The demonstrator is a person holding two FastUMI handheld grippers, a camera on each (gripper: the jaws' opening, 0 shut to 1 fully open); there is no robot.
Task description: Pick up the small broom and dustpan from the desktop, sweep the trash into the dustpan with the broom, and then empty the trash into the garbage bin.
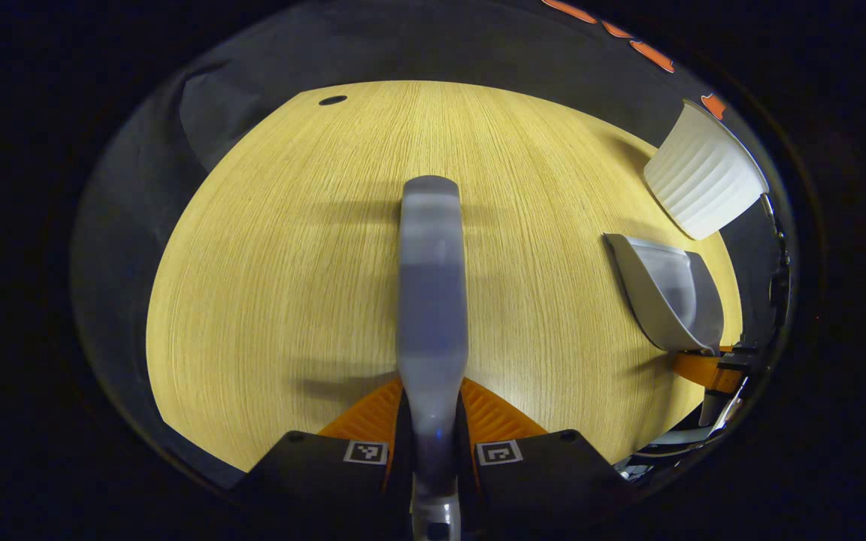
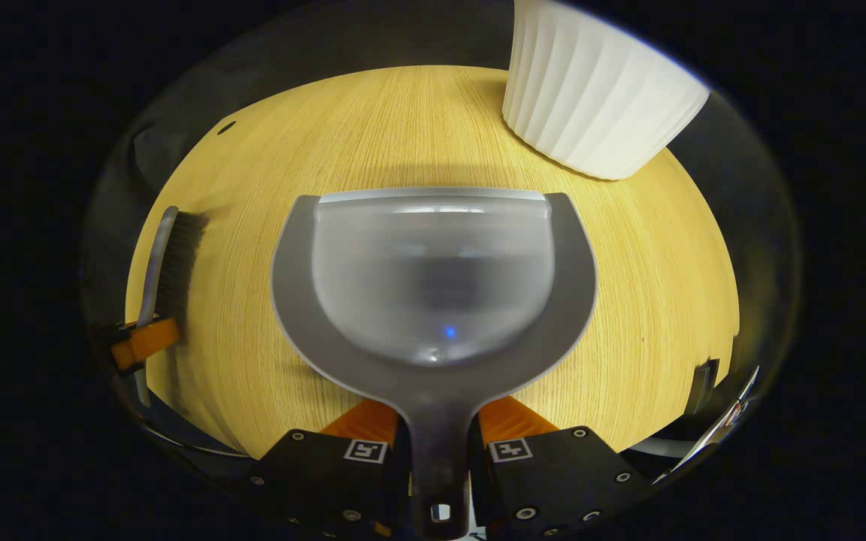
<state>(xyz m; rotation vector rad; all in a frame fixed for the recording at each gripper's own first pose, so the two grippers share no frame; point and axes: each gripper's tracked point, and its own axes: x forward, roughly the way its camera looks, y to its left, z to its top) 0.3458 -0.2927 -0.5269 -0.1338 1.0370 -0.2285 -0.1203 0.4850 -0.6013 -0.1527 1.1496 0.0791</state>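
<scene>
You hold: broom [image 1: 433,300] clamped in left tool [image 1: 433,443], dustpan [image 2: 433,278] clamped in right tool [image 2: 437,447]; emptying into garbage bin [image 2: 598,98], upper right, pending.

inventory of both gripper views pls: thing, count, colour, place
broom: 1, grey, held in the left gripper, sticking out forward over the desktop; bristles dark, seen at the left edge of the right gripper view
dustpan: 1, grey with a translucent scoop, handle in the right gripper, held over the desktop near the bin
garbage bin: 1, white, ribbed, on the far right part of the desktop
desktop: 1, light wood grain; small dark hole near its far left edge
trash: none that I can make out
left gripper: 1, shut on the broom handle
right gripper: 1, shut on the dustpan handle
</scene>
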